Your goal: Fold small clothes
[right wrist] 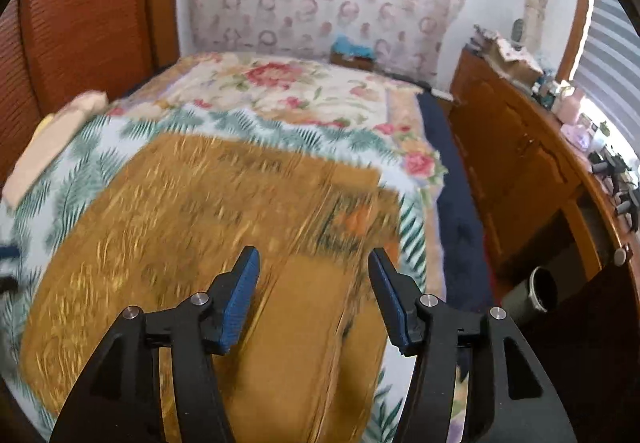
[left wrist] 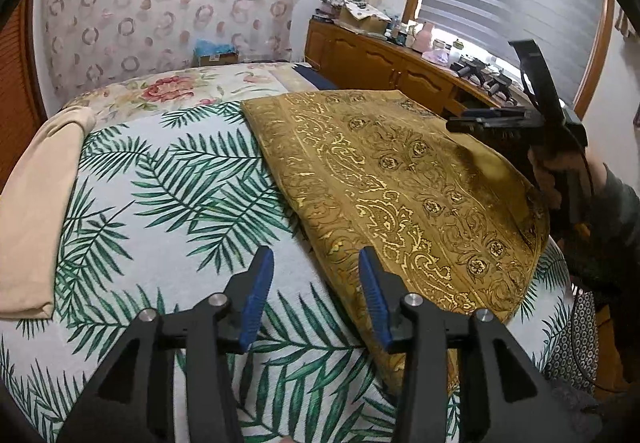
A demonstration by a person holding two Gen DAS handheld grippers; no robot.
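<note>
Our left claw (left wrist: 316, 263) hangs with its blue-padded jaws parted and nothing between them, just above the near edge of a gold patterned cloth (left wrist: 400, 179). Our right claw (right wrist: 314, 267) is likewise spread, gripping nothing, poised over the same cloth (right wrist: 192, 211), where a folded layer lies doubled below it; that view is blurred. In the left view we also see the right claw (left wrist: 492, 119) from the side, at the cloth's far right edge, apart from the fabric. The cloth lies flat on a bed (left wrist: 160, 203) covered in a green palm-leaf print. A folded beige garment (left wrist: 36, 203) rests at the bed's left edge. A wooden sideboard (left wrist: 380, 63) stands beyond, under a window.
</note>
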